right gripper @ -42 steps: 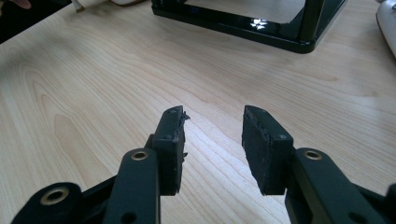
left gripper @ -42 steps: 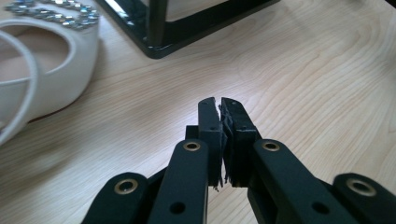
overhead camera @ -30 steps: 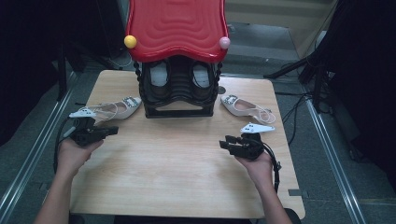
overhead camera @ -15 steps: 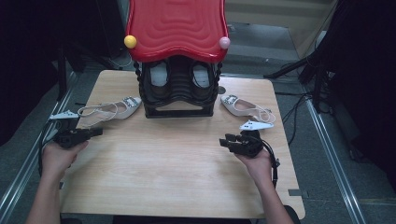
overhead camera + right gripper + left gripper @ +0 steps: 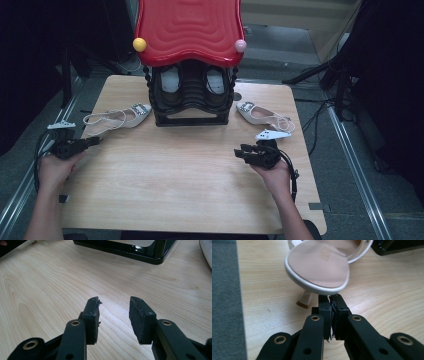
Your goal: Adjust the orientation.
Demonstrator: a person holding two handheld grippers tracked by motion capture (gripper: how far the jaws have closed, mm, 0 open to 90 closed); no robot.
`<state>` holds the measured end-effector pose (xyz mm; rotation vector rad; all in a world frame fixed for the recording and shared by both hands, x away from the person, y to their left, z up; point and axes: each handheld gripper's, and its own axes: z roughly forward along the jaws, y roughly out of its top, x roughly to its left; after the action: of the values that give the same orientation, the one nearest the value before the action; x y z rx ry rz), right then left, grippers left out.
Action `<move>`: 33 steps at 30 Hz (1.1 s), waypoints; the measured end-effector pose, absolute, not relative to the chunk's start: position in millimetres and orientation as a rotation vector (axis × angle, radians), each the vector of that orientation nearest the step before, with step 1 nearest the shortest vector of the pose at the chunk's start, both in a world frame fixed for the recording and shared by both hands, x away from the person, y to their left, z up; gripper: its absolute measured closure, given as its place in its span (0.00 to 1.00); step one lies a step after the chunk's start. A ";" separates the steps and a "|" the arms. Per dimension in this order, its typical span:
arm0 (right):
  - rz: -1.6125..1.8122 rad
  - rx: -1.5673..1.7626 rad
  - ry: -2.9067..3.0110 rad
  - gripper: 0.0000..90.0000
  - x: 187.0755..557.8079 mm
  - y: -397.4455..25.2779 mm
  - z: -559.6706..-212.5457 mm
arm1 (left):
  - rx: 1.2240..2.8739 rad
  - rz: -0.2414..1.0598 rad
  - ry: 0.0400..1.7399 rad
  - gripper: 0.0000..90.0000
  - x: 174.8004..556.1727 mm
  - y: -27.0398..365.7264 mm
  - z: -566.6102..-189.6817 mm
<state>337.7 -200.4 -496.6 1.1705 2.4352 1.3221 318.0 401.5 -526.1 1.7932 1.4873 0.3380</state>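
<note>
Scene: We worked at a wooden table where a black shoe rack under a red wavy top stood between two pale slingback shoes.
Left tongs: Our left tongs were pressed together, empty, their tips right at the heel end of the left shoe, just under its sole rim.
Right tongs: Our right tongs were spread and empty, hovering over bare wood in front of the rack.
Left shoe: It lay on its side near the table's left edge, toe toward the rack, its block heel showing underneath.
Right shoe: The right shoe rested beside the rack's right foot, just beyond our right hand.
Risk: We judged that closed tongs pushed forward would shove the shoe rather than grip it; the thin strap could also slip out.
Change: Half a second earlier our left hand sat a little farther out; we had brought it closer to the shoe, while the right barely moved.
</note>
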 end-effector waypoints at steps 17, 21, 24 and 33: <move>1.313 1.183 2.429 0.68 334.8 -204.1 -497.3 | 1.789 0.380 1.564 0.98 331.8 415.9 -533.3; 1.307 1.190 2.428 0.68 334.2 -204.5 -497.6 | 1.792 0.367 1.570 0.97 337.2 415.7 -537.4; 1.307 1.185 2.428 0.69 333.8 -205.0 -498.2 | 1.780 0.318 1.548 0.98 339.1 414.5 -538.0; 1.306 1.191 2.424 0.69 333.5 -205.7 -498.4 | 1.773 0.247 1.558 1.00 339.7 404.6 -536.5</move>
<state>333.5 -205.7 -498.4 1.1907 2.4237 1.3063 339.7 404.6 -536.5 1.7726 1.5583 0.2471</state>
